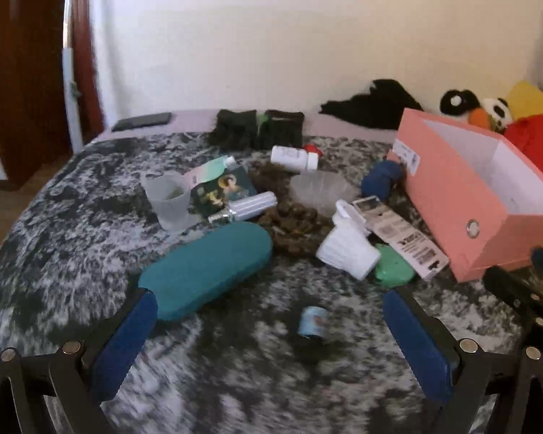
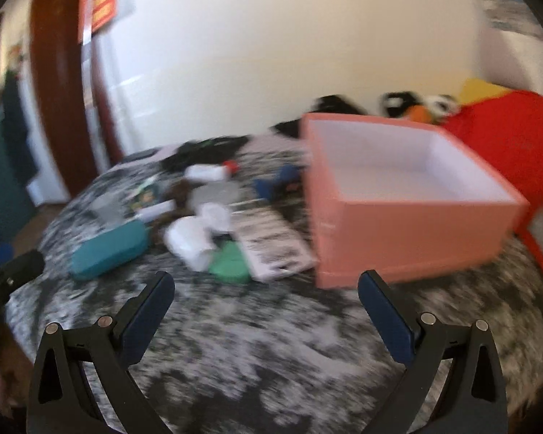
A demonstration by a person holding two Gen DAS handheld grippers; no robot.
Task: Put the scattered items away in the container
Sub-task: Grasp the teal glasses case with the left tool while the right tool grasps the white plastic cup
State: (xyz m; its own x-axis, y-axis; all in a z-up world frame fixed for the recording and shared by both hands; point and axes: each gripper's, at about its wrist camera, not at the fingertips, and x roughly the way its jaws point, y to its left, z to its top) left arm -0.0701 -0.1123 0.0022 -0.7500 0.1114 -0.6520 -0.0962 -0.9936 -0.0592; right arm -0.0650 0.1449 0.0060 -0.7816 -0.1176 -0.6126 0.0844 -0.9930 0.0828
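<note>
Tape roll [image 1: 313,322] between spread left claw [image 1: 269,311] fingers.

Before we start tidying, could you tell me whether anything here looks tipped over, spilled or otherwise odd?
Yes. The white ribbed cup lies on its side by the green lid, while the frosted cup stands upright. The pink box sits tilted and looks empty. No spill is visible.
</note>
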